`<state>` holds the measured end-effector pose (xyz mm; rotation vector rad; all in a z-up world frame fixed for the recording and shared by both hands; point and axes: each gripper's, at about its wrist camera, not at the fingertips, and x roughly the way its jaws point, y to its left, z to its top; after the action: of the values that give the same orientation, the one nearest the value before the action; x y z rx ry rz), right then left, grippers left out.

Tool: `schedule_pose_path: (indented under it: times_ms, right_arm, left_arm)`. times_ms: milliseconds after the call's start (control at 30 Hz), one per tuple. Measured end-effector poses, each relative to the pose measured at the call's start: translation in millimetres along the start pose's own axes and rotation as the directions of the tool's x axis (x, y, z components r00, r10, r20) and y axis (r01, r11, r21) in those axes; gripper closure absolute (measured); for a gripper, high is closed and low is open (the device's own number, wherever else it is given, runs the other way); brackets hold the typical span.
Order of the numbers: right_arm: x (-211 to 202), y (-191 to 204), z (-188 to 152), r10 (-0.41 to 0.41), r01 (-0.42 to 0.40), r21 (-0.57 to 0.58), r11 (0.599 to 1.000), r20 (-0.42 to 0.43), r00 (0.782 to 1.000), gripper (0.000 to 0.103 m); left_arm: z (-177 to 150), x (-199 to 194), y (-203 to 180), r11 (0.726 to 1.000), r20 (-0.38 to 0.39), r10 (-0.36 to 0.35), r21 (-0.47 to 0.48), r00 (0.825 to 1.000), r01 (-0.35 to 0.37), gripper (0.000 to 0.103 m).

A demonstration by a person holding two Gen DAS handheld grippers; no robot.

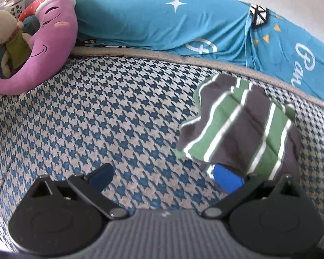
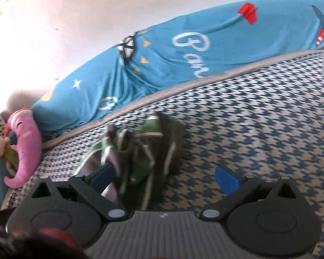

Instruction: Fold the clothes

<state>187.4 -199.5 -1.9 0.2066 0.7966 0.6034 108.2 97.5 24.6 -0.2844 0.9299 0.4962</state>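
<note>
Green, charcoal and white stripes, that's the garment (image 1: 237,125) lying on the blue-and-grey houndstooth bedcover (image 1: 101,116), bunched into a rough folded heap. From my left gripper (image 1: 164,176), fingers spread wide apart and gripping nothing, the cloth sits off to the right and ahead; its near hem drapes right over the tip of my right-hand blue pad (image 1: 227,178), while the other pad has only the houndstooth under it. Over on my right gripper (image 2: 165,176), again spread wide, the same striped garment (image 2: 140,149) is blurred and crumpled, piled against the left-hand finger (image 2: 103,171) and spilling into the gap between the two; the far pad (image 2: 226,180) stands clear of it on bare cover. I can't tell whether the cloth merely lies against that finger or is caught on it. Beyond the garment runs the grey piped edge of the cover, then a turquoise blanket (image 1: 162,19) with white stars and lettering. At far left a pink moon-shaped plush (image 1: 51,43) leans there with a pale teddy bear (image 1: 2,30) against it.
</note>
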Motion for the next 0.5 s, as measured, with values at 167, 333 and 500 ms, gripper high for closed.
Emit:
schedule_pose_path:
  times_ms: [167, 333, 500]
  right_arm:
    - [9, 21, -3, 0.044, -0.043, -0.063, 0.997, 0.007, 0.999, 0.006]
    - [24, 40, -7, 0.021, -0.019, -0.133, 0.991, 0.015, 1.000, 0.010]
    - [43, 45, -11, -0.008, 0.006, -0.140, 0.990, -0.008, 1.000, 0.032]
  left_arm:
    - [15, 4, 6, 0.999, 0.036, 0.051, 0.001, 0.998, -0.051, 0.000]
    - [23, 14, 12, 0.998, 0.018, 0.070, -0.004, 0.997, -0.070, 0.000]
    - [20, 18, 9, 0.998, -0.007, 0.052, 0.029, 0.999, -0.052, 0.000]
